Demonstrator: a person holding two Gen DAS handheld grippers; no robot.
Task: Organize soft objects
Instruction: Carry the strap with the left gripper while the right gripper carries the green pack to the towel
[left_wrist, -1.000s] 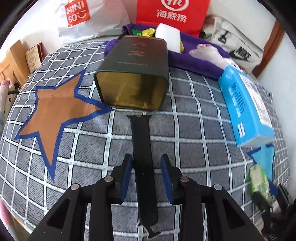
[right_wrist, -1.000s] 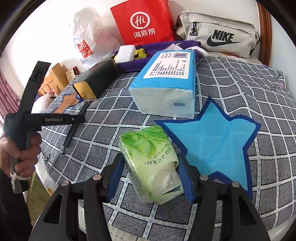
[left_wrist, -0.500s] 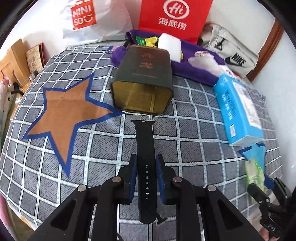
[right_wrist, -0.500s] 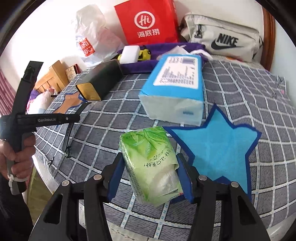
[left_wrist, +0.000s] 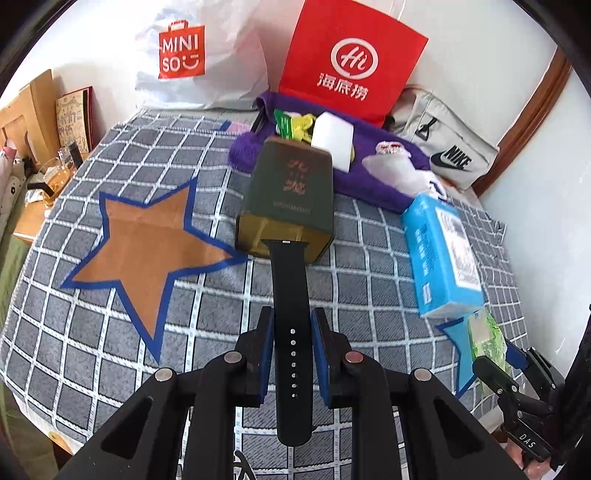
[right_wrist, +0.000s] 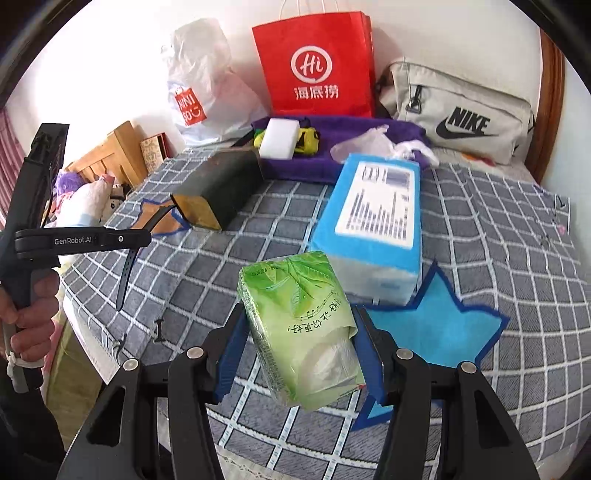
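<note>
My left gripper (left_wrist: 291, 328) is shut on a black watch strap (left_wrist: 290, 295) and holds it lifted above the checked blanket; the strap also shows in the right wrist view (right_wrist: 127, 266), hanging from the left gripper (right_wrist: 146, 236). My right gripper (right_wrist: 301, 332) is shut on a green tissue pack (right_wrist: 301, 317), raised above the blanket beside the blue star mat (right_wrist: 436, 328). The pack also shows at the right edge of the left wrist view (left_wrist: 485, 338). A brown star mat (left_wrist: 147, 251) lies to the left.
A dark green tin (left_wrist: 291, 199) lies on its side ahead of the strap. A blue tissue box (right_wrist: 376, 221) lies behind the blue star. At the back, a purple towel (left_wrist: 369, 184) holds a white sponge (left_wrist: 332, 136) and small items, with bags behind.
My left gripper closed on the watch strap and lifted it off the blanket. My right gripper raised the green tissue pack a little higher.
</note>
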